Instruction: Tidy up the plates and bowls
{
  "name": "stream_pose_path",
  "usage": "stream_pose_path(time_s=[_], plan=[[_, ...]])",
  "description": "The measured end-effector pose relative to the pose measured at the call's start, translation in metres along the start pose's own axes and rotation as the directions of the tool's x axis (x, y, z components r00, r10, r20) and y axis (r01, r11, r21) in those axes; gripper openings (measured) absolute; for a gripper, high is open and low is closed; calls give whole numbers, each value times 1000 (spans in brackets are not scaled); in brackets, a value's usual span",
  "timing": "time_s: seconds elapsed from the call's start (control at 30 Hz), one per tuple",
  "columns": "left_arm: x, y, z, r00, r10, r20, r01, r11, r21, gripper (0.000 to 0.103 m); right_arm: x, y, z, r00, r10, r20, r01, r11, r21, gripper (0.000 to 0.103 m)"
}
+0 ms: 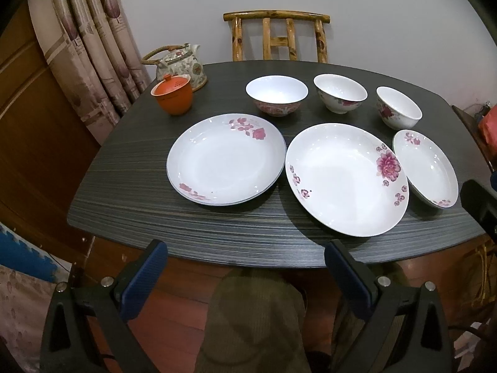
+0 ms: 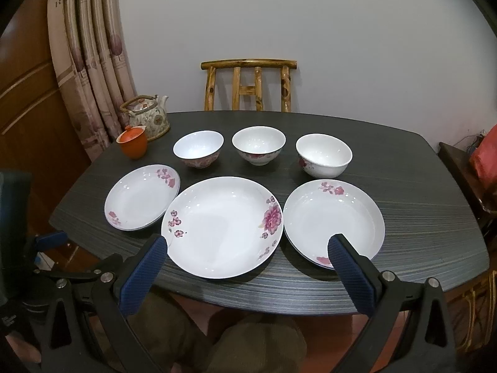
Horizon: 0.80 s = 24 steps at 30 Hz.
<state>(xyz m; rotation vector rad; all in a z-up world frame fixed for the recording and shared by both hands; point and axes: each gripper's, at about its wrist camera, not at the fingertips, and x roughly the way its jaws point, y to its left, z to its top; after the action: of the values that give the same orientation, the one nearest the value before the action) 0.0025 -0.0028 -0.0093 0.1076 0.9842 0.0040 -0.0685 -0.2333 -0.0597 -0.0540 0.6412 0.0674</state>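
You have three white floral plates upright in a row: the large middle plate (image 2: pixel 222 227) flanked by two smaller ones. Beyond it stand three upright, empty bowls (image 2: pixel 258 145).

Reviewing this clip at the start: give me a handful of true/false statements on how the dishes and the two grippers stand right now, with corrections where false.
1. Three bowls stand in a row behind three plates. True.
2. The bowls are already stacked inside one another. False: each stands apart on the table.
3. The left gripper is shut on a plate. False: its jaws stand wide open, empty, short of the table edge.
4. The right gripper is open and holds nothing. True.
5. An orange lidded cup sits beside the teapot. True.
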Motion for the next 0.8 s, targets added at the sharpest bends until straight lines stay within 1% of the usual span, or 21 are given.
stream_pose_path(time_s=[0.8], plan=[[3,-6,-4,1000,-2,-10,2,1000,15,103,4,-2,-5,1000,12,-14,-12,1000,21,103]])
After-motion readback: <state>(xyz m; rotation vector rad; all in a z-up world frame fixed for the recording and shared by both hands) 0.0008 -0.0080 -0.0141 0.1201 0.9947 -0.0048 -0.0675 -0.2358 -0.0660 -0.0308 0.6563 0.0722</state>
